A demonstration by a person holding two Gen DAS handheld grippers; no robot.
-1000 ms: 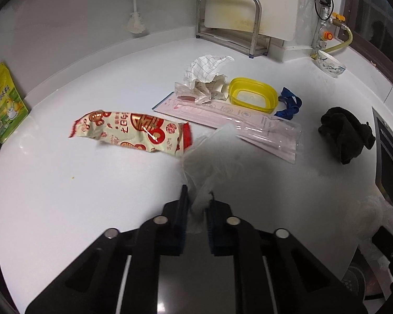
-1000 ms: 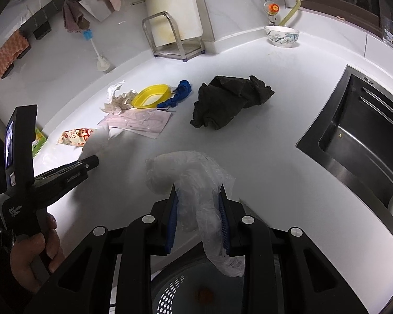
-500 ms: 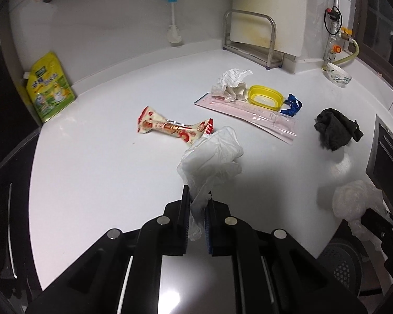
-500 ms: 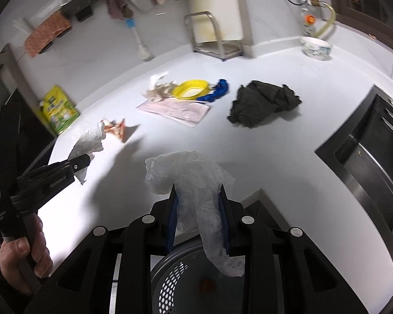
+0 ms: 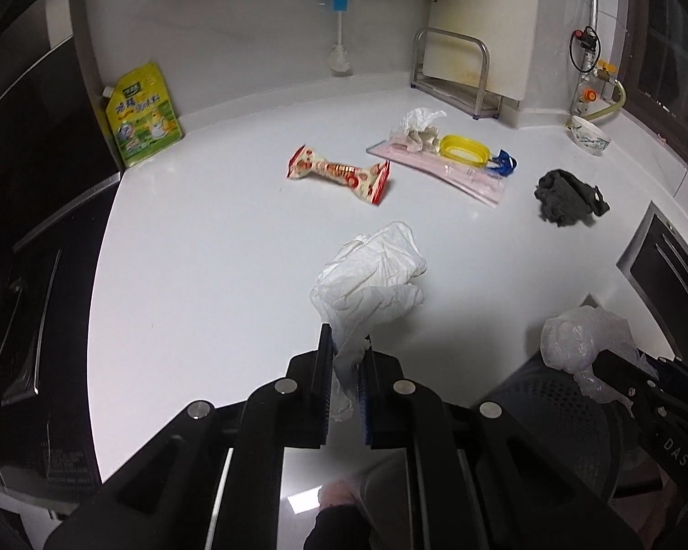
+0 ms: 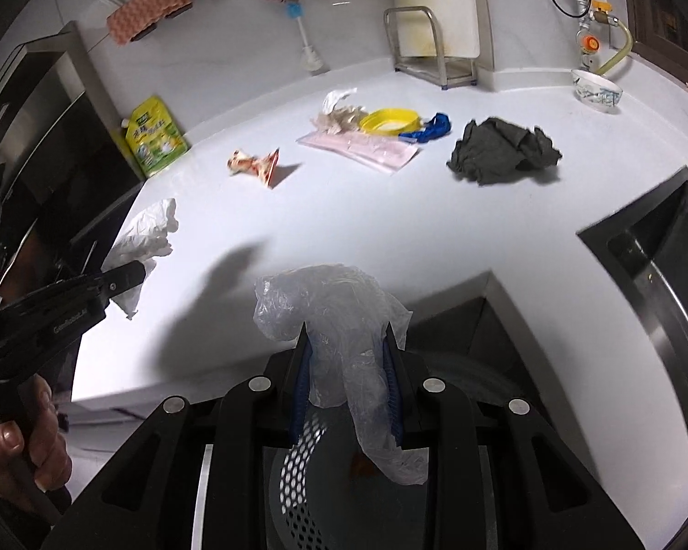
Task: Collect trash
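My left gripper [image 5: 346,343] is shut on a crumpled white plastic glove [image 5: 374,275], held above the near part of the white counter [image 5: 215,238]. The same gripper shows at the left of the right wrist view, with the white plastic glove [image 6: 149,233] hanging from it. My right gripper [image 6: 346,334] is shut on a clear crumpled plastic bag [image 6: 330,302], which hangs over a dark perforated bin [image 6: 325,472] below the counter's edge. The clear plastic bag [image 5: 578,334] also shows low right in the left wrist view, above the bin [image 5: 555,408].
On the counter lie a red snack wrapper [image 5: 339,174], a pink packet [image 5: 440,169], crumpled paper [image 5: 417,130], a yellow lid [image 5: 463,151], a blue scrap [image 5: 504,162] and a dark cloth [image 5: 568,197]. A sink [image 6: 656,256] is at the right, a green pouch [image 5: 140,119] at the back left.
My left gripper has drawn back from the counter towards its near edge, carrying the white glove. My right gripper has moved over the bin with the clear bag.
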